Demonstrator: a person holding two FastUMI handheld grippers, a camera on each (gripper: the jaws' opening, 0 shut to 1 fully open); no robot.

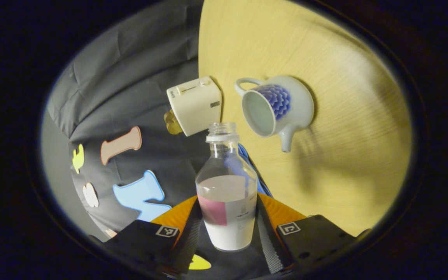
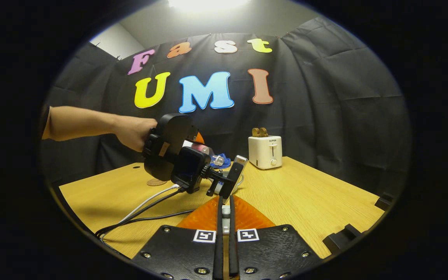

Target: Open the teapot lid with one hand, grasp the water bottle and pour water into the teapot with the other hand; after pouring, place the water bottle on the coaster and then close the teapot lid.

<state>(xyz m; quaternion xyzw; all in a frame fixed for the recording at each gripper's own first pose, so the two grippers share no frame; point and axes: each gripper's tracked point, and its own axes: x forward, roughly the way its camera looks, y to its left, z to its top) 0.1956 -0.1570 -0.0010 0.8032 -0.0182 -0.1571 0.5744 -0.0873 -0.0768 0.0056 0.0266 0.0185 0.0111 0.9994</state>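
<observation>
Here the left gripper (image 1: 228, 229) clamps the uncapped water bottle (image 1: 227, 194), tipped toward the lidless teapot (image 1: 276, 107) on the table (image 1: 344, 155), while the right gripper's (image 2: 224, 212) fingers sit nearly together.

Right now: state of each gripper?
Left gripper: closed on the water bottle, tilted toward the teapot.
Right gripper: closed, pinching something small, likely the lid.

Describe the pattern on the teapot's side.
The teapot is white with a blue petal-like pattern on its body, clearest in the left gripper view.
</observation>
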